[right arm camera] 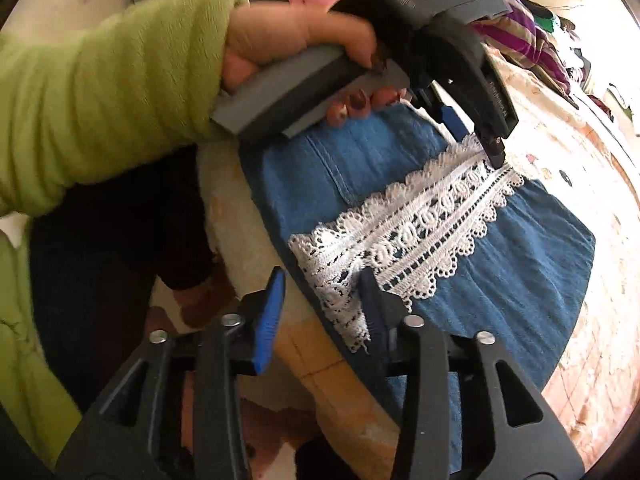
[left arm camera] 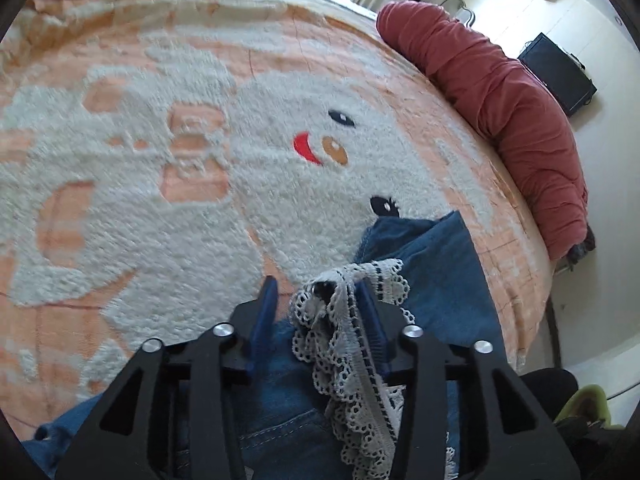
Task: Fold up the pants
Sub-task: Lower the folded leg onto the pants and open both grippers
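Note:
Blue denim pants (left arm camera: 440,272) with a white lace band (left arm camera: 348,360) lie folded near the bed's edge. In the left wrist view my left gripper (left arm camera: 318,304) stands open. A bunched end of the lace rises between its blue pads and leans on the right one; the left pad is clear of it. In the right wrist view the pants (right arm camera: 520,272) lie flat with the lace band (right arm camera: 420,220) across them. My right gripper (right arm camera: 324,304) is open over the near lace end. The left gripper (right arm camera: 474,134), in a green-sleeved hand (right arm camera: 300,40), sits at the far lace end.
The bed carries a peach cover (left arm camera: 120,200) with a fluffy white bear pattern. A red rolled blanket (left arm camera: 500,92) lies along its right edge, with a black box (left arm camera: 558,74) on the floor beyond. Striped clothes (right arm camera: 520,36) are piled at the far side.

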`<state>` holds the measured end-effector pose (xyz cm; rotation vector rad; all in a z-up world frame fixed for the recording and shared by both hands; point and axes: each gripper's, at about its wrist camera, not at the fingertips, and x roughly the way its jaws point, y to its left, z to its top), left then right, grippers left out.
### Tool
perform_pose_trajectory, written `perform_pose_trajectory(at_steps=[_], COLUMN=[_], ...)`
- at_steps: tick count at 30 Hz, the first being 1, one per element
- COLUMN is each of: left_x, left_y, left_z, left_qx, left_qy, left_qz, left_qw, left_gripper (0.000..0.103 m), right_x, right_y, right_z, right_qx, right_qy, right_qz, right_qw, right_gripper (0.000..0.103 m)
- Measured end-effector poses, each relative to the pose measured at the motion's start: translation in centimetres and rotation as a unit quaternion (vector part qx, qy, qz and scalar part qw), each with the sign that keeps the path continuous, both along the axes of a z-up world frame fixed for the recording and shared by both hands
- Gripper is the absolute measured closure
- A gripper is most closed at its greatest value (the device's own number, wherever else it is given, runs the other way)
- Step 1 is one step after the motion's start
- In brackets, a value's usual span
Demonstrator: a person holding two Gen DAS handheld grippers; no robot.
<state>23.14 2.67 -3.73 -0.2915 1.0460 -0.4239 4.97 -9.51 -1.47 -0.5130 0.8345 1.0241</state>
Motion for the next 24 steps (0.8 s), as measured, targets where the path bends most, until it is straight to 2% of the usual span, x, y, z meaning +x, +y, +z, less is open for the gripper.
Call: perform_pose_trajectory(at_steps=[2,5,6,9,12,16,20,21,22,24], left_x=[-0.4,-1.2,-1.6,-2.7,-4.7,-7.6,-10.3,-10.9,-11.4,-12.6], left_y=[0.3,0.7,0.8,0.8,0.8,0.1,-1.7,-2.3,-2.8,-3.7], left_z=[1.2,3.2,4.1,6.0,7.4,8.1,8.3,8.3,8.1,7.5], left_qx=[0.006,0.023,0.031,0.043,0.057,0.058,0.079,0.090,0.096,0.103], left_qy=[-0.020,-0.056,-0.071,-0.104,-0.135,-0.155,-0.173,-0.177,-0.178,-0.173], left_qz=[0.007,0.020,0.025,0.034,0.046,0.045,0.021,0.013,0.007,-0.010], left_qw=[0.9998,0.9980,0.9967,0.9931,0.9882,0.9851,0.9816,0.9800,0.9792,0.9794], left_gripper=[0.060,0.051,0.045,0.039,0.023,0.023,0.025,0.030,0.039,0.049], right_x=[0.3,1.3,1.7,3.0,4.6,5.8,6.1,6.0,5.9,6.3], right_y=[-0.8,-2.6,-3.2,-5.3,-7.8,-10.2,-11.4,-11.3,-11.3,-11.8], right_z=[1.1,2.7,3.0,3.8,4.4,4.6,4.7,4.6,4.6,4.2], right_qx=[0.030,0.083,0.096,0.129,0.155,0.121,0.123,0.120,0.115,0.111], right_qy=[0.004,0.012,0.013,0.014,0.018,-0.011,-0.010,-0.015,-0.021,-0.016], right_qz=[-0.004,-0.029,-0.040,-0.093,-0.150,-0.224,-0.251,-0.252,-0.253,-0.253], right_qw=[1.000,0.996,0.995,0.987,0.976,0.967,0.960,0.960,0.960,0.961], right_gripper=[0.066,0.060,0.055,0.051,0.048,0.048,0.048,0.048,0.048,0.048])
